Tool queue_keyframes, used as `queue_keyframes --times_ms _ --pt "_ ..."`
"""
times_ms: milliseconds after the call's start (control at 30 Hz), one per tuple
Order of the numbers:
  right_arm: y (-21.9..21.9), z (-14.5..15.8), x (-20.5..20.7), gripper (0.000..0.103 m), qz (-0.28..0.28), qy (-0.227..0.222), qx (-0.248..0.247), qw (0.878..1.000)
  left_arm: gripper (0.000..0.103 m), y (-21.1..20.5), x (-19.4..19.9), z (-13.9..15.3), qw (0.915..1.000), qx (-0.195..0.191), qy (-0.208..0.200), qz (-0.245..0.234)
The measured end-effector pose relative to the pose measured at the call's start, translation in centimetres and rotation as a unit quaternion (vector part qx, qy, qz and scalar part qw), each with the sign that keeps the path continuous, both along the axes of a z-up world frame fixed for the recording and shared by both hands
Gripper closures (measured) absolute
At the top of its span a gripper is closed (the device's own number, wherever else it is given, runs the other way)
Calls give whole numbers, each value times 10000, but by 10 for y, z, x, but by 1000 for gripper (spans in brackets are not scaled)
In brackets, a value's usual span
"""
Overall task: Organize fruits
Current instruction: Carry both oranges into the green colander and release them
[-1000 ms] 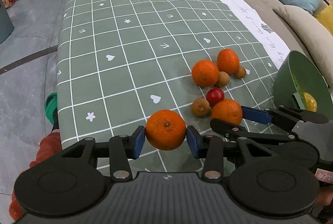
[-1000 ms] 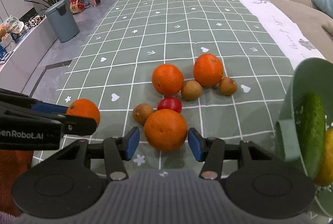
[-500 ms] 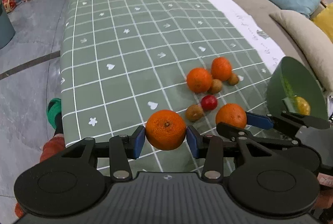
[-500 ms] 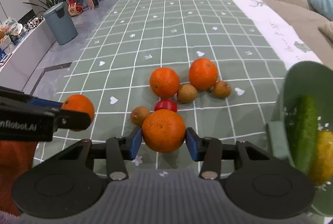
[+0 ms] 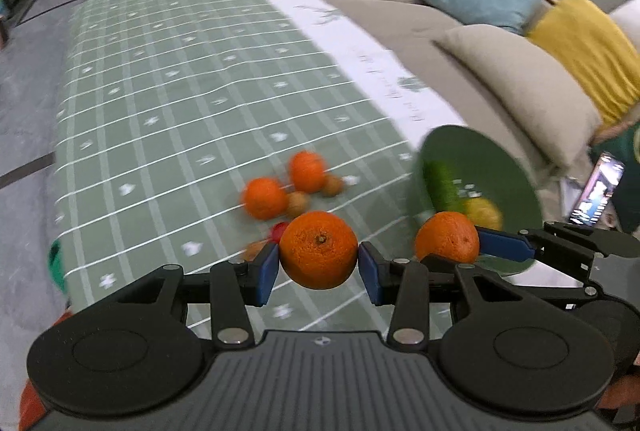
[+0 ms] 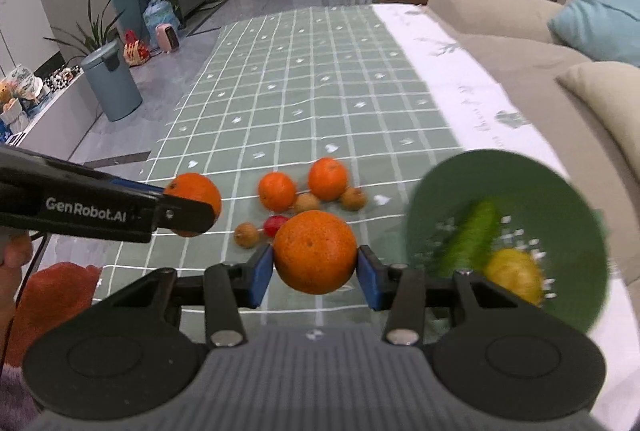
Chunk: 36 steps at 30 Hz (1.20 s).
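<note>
My left gripper (image 5: 319,267) is shut on an orange (image 5: 318,249) and holds it above the green checked tablecloth (image 5: 192,99). My right gripper (image 6: 315,271) is shut on another orange (image 6: 315,251), also lifted; it shows in the left wrist view (image 5: 447,241). The left-held orange shows in the right wrist view (image 6: 196,197). On the cloth lie two oranges (image 6: 277,191) (image 6: 328,178), three small brown fruits (image 6: 245,235) and a red fruit (image 6: 274,224). A green bowl (image 6: 560,191) to the right holds a cucumber (image 6: 468,239) and a lemon (image 6: 514,275).
A beige sofa (image 5: 500,71) with blue and yellow cushions runs along the right of the table. A phone (image 5: 596,191) lies near the sofa. A grey bin (image 6: 112,87), plants and a water bottle stand on the floor to the left.
Both grippers have risen and swung toward the bowl, each keeping its orange. The right-held orange left the cloth. The fruit pile now sits farther below and the bowl shows more fully.
</note>
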State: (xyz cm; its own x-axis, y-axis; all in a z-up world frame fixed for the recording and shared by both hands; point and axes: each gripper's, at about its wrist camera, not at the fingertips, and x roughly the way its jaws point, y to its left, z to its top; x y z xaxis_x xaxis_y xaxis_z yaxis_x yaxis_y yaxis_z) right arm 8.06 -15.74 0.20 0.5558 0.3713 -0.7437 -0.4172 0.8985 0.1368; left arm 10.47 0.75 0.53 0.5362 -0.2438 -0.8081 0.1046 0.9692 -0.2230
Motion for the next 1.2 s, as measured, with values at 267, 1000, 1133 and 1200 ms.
queue_keyframes --times_ms 267,1000,1133,1200 --pt "-60 10 18 61 -272 -75 -418 9987 54 -60 36 11 9971 -207 7 -734" --pt "-116 -45 106 61 102 279 -1287 9912 54 -169 146 -51 9788 -254 972 -1782" --pt "-116 -53 111 61 169 324 -1374 9898 54 -173 153 -58 9777 -164 1044 -1814" --pt "-116 -54 112 61 182 303 -1375 9899 54 -175 154 -60 9781 -51 1011 -1820"
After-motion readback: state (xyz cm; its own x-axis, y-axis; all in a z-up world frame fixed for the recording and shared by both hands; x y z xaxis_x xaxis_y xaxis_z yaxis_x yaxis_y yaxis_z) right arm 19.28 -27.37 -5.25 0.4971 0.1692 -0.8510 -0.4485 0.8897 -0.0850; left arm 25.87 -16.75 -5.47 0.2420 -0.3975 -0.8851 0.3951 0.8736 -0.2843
